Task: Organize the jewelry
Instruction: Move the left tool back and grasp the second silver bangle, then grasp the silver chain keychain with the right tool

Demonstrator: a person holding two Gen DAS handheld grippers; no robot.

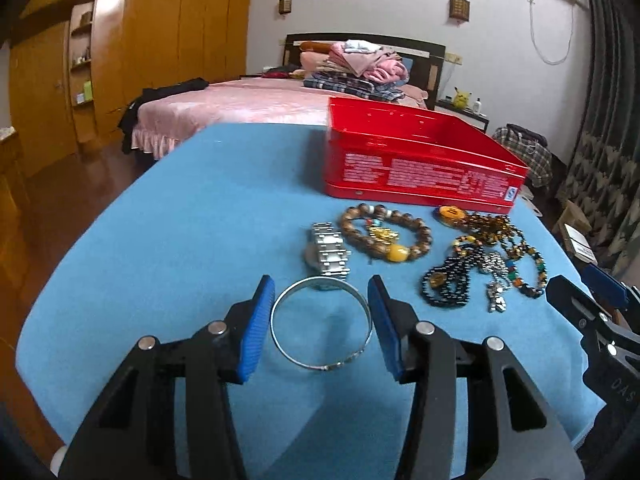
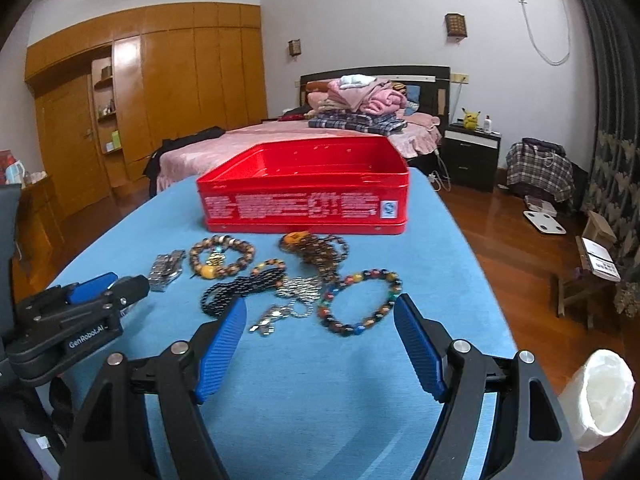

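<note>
On the blue cloth (image 1: 180, 220) stands an open red tin (image 1: 420, 168) (image 2: 300, 204), and jewelry lies in front of it. My left gripper (image 1: 320, 280) (image 2: 120, 286) is shut on a silver bangle (image 1: 316, 367), a pad touching each side. Just beyond the bangle lie a steel watch (image 1: 328, 248) (image 2: 166, 266) and a brown bead bracelet (image 1: 424, 236) (image 2: 248, 254). My right gripper (image 2: 320, 302) (image 1: 580, 292) hangs open, its jaws wide, near a multicolour bead bracelet (image 2: 384, 308), a black bead string (image 2: 224, 292) and a silver chain (image 2: 300, 288).
The table drops off to a wooden floor on both sides. A white lined bin (image 2: 596, 396) stands below the right front corner. A bed (image 2: 280, 136) with folded clothes lies behind the table, and a nightstand (image 2: 472, 156) beside it.
</note>
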